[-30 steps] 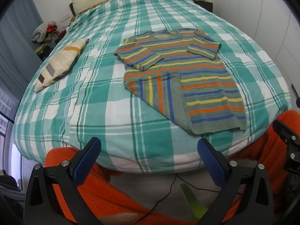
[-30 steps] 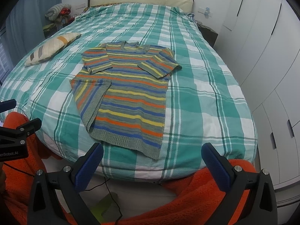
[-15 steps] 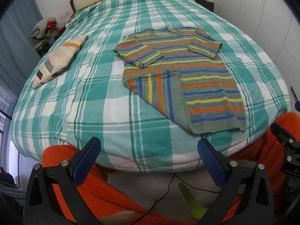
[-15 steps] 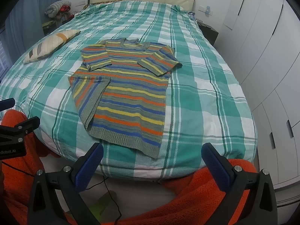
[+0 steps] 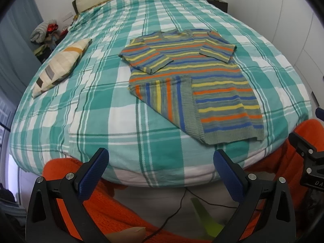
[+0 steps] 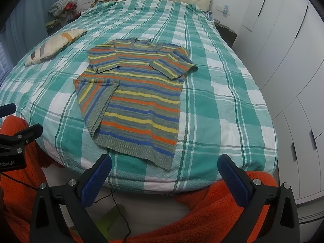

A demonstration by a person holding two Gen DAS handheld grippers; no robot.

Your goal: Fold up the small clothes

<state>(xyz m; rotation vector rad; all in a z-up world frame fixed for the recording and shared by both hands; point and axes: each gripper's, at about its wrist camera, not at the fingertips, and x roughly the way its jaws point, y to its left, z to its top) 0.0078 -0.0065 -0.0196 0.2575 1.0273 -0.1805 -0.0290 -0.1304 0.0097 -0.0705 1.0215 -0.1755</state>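
A striped knit sweater point(image 5: 204, 85) in grey, orange, yellow and blue lies flat on the green plaid bed point(image 5: 105, 109), hem toward me. Both sleeves are folded in over the chest, and its lower left side is folded over the body. It also shows in the right wrist view point(image 6: 139, 101). My left gripper point(image 5: 162, 174) is open and empty, held off the foot of the bed, left of the hem. My right gripper point(image 6: 165, 179) is open and empty, just in front of the hem's right corner.
A striped cushion point(image 5: 58, 66) lies on the bed's left side. White wardrobe doors point(image 6: 293, 64) stand to the right. An orange fleece blanket point(image 6: 212, 212) and a black cable point(image 5: 174, 214) lie below the bed's foot. Piled clothes point(image 6: 62, 5) sit at the far left.
Both grippers have moved slightly forward toward the bed; the sweater sits a little closer and lower in both views. The sweater itself has not moved.
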